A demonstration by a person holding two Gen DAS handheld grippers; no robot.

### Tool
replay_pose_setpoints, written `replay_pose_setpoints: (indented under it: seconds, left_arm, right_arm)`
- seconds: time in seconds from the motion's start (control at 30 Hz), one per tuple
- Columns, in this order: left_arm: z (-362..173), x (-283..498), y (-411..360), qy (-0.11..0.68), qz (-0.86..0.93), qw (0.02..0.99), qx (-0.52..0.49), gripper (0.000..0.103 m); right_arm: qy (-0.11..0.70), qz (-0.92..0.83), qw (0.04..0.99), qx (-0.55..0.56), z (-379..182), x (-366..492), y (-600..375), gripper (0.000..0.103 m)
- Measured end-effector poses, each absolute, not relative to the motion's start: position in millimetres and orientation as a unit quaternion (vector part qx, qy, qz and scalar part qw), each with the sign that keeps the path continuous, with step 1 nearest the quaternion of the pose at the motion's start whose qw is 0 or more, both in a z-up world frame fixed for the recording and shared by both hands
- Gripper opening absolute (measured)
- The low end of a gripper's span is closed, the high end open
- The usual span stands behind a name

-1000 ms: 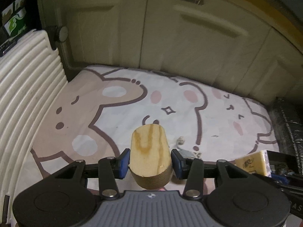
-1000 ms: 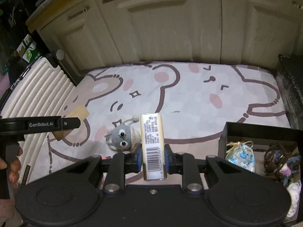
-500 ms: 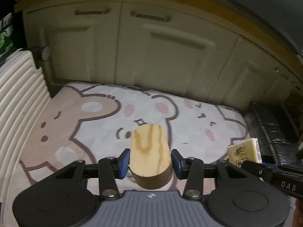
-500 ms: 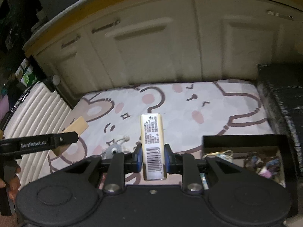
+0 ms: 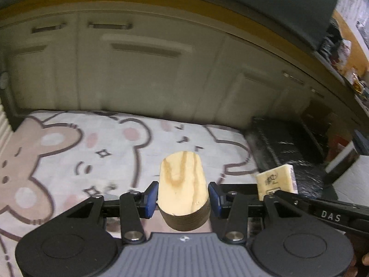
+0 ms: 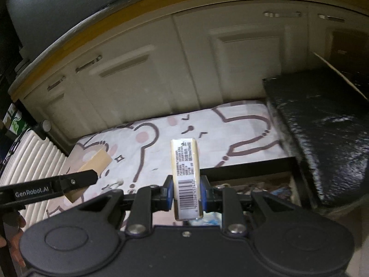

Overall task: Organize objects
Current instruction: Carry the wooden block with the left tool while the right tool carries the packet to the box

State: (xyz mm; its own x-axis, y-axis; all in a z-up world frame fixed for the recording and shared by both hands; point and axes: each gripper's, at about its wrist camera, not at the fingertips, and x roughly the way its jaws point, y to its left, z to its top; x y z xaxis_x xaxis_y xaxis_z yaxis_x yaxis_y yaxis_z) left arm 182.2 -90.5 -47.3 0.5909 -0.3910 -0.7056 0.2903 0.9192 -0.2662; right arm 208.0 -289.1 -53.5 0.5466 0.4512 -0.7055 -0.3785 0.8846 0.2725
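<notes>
My left gripper (image 5: 183,199) is shut on an oval plywood block (image 5: 182,182), held above the bear-print mat (image 5: 110,152). My right gripper (image 6: 186,192) is shut on a pale yellow packet with a barcode (image 6: 186,175), held above the black box (image 6: 251,173). The packet also shows in the left wrist view (image 5: 275,181), to the right of the block. The block shows in the right wrist view (image 6: 94,164) at the left, behind the left gripper's finger. The box holds small items, mostly hidden by the gripper.
Cream cabinet doors (image 5: 143,73) stand behind the mat. A ribbed white suitcase (image 6: 27,161) lies at the left. A black foil-covered block (image 6: 322,127) sits at the right, beside the box.
Both grippers have risen and swung right, each still holding its object. The knitted toy on the mat has dropped out of sight below the right gripper.
</notes>
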Motion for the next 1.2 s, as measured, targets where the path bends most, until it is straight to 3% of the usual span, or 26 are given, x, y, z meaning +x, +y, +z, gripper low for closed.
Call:
replay_pose_setpoints:
  seconds: [0.5, 1.2]
  left_arm:
    - [-58.4, 168.8, -170.6, 0.425, -0.246, 0.87, -0.053, 0.047]
    - [-114.2, 184.6, -235.5, 0.482, -0.265, 0.83, -0.093, 0.049]
  right_arm:
    - [0.409, 0.185, 0.89, 0.082, -59.7, 215.1, -359.8, 0.024]
    - [0.42, 0.138, 0.893, 0.077, -82.2, 234.2, -393.2, 0.024]
